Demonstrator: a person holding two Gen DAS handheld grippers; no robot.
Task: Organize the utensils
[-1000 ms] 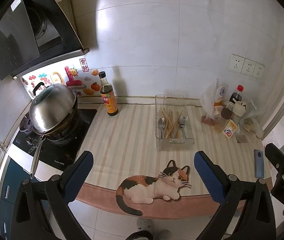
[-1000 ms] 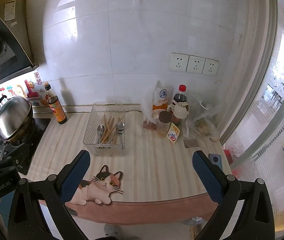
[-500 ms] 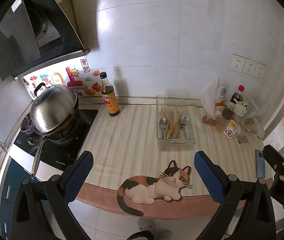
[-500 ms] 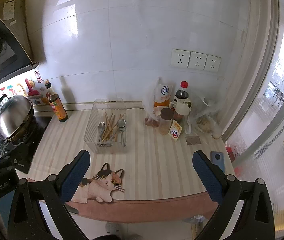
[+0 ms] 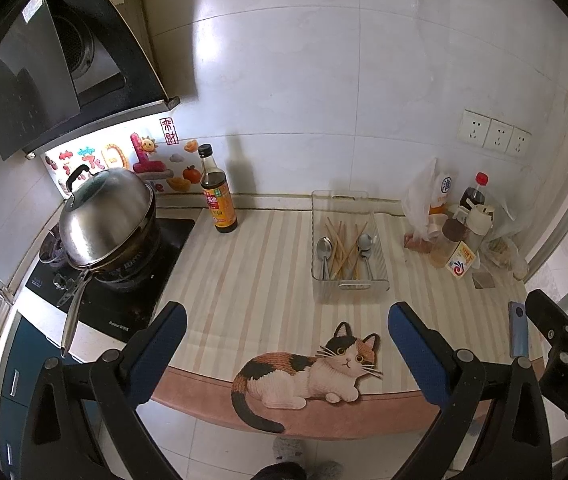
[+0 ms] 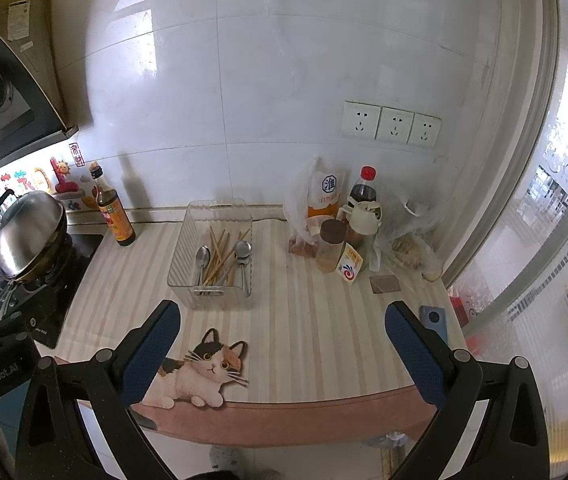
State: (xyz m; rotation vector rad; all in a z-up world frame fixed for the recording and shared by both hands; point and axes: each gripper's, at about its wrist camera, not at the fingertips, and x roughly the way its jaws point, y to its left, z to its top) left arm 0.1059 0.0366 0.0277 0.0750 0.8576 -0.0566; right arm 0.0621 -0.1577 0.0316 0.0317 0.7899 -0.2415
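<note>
Utensils: spoons (image 6: 203, 258) and chopsticks (image 6: 221, 254) lie mixed in the clear tray (image 6: 175, 270) mid-counter
Long axis: handles run toward the counter's front edge
Left gripper (image 5: 281, 354): spread wide, empty; tray ahead, slightly right
Right gripper (image 6: 281, 350): spread wide, empty; tray ahead-left
Nearer: cannot tell

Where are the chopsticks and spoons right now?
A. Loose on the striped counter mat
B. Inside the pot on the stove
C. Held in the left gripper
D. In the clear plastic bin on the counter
D: the chopsticks and the spoons lie together inside the clear bin on the counter, while the left gripper and right gripper are both open and empty.
</note>
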